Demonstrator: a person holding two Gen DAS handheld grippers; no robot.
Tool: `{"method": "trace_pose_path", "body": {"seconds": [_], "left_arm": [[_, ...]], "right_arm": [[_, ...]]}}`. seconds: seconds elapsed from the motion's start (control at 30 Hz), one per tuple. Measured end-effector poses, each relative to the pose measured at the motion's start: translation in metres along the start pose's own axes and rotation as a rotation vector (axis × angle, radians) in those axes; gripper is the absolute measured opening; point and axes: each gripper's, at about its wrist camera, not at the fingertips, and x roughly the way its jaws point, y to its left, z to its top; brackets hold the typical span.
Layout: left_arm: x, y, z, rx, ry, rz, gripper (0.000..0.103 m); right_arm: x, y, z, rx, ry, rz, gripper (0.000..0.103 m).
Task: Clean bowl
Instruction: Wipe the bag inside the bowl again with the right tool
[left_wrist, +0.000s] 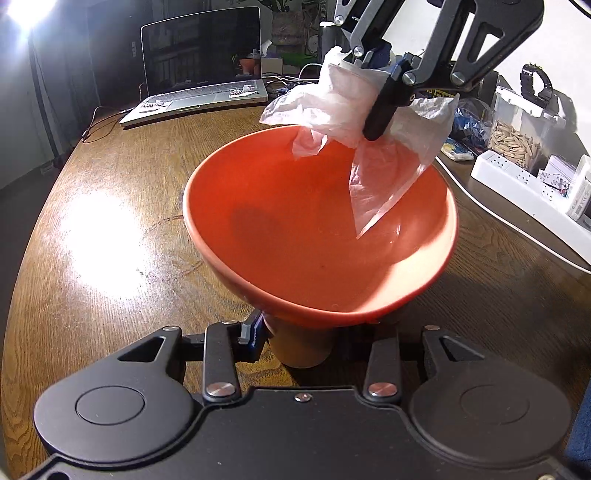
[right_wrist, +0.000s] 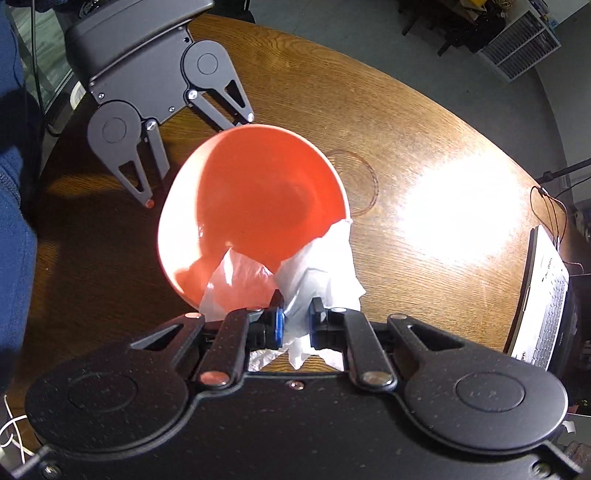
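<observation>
An orange bowl (left_wrist: 317, 236) is held tilted above the wooden table; it also shows in the right wrist view (right_wrist: 255, 206). My left gripper (left_wrist: 314, 332) is shut on the bowl's foot, its right finger hidden behind the bowl. My right gripper (right_wrist: 297, 325) is shut on a thin white tissue (right_wrist: 317, 266). In the left wrist view the right gripper (left_wrist: 384, 103) comes in from the top right and holds the tissue (left_wrist: 351, 110) over the bowl's far rim, with one corner hanging down inside the bowl.
An open laptop (left_wrist: 199, 74) sits at the far end of the wooden table (left_wrist: 110, 221). A white power strip (left_wrist: 532, 188), a clear box of wooden pieces (left_wrist: 517, 136) and small clutter line the right side. A cable (left_wrist: 491, 218) runs along the table.
</observation>
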Motion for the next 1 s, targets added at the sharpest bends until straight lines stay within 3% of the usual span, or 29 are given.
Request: {"method": "trace_pose_path", "body": {"seconds": [0.23,0.4,0.77,1.0], "left_arm": [[0.0,-0.001,0.001,-0.005,-0.003,0.017,0.038],[-0.004,-0.006,-0.005,-0.053,-0.023,0.044,0.038],[-0.01,-0.005,-0.005,-0.041,0.01,0.054,0.038],[-0.01,-0.007,0.0,-0.032,0.031,0.057,0.038]], "right_arm": [[-0.007,0.004,-0.012,0.002,-0.047,0.002,0.014],[-0.015,0.014,-0.011,0.077,-0.121,-0.01,0.014],[-0.009,0.025,-0.029,0.094,-0.106,-0.012,0.014],[-0.007,0.045,-0.005,0.063,-0.181,0.036,0.014]]}}
